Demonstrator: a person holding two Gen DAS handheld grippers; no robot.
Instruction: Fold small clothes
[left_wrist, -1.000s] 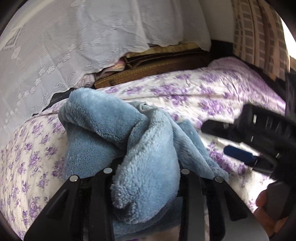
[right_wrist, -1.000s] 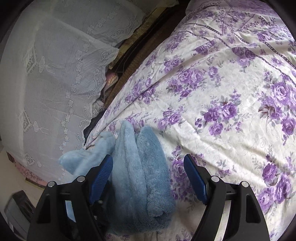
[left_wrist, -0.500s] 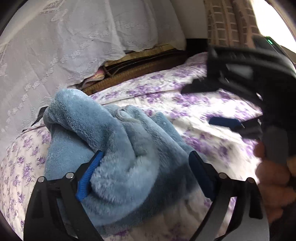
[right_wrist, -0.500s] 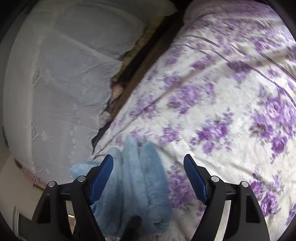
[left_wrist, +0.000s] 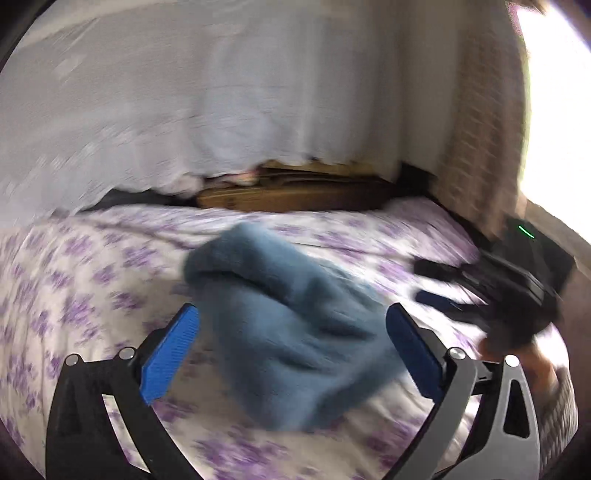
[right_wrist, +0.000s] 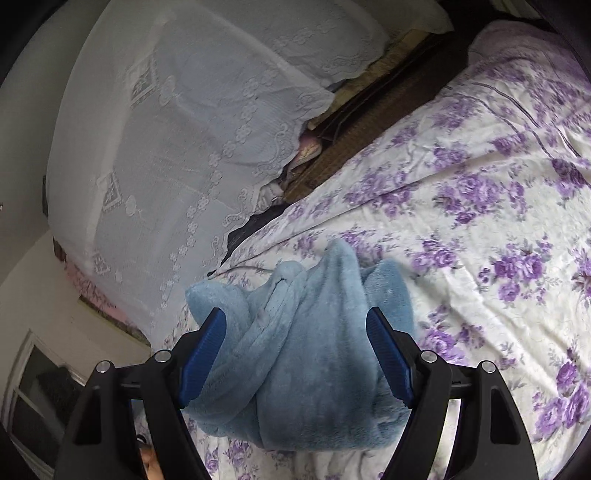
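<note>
Tongs on the left (left_wrist: 291, 350) stand spread wide with nothing pinched between the blue pads, whereas a second ago they were clenched on a bunched fold of the blue fleece garment (left_wrist: 295, 332); that hold has been let go and the cloth has dropped onto the flowered bed sheet (left_wrist: 74, 295). Right tongs (right_wrist: 295, 354) are likewise released, the fleece lying between and under their pads without being squeezed, much as before. My reading is that one fold has just been laid down and neither side controls the cloth now, so a fresh grasp is needed before the next fold.

In the right wrist view the garment (right_wrist: 314, 350) sits in the lower middle of the frame as a rumpled, thick bundle, its long axis running from the bottom centre up toward a rounded end at mid-frame. In the blurred left view it slants from upper left to lower right. Behind it, toward the upper left, hangs a white lace cloth (right_wrist: 184, 129)
</note>
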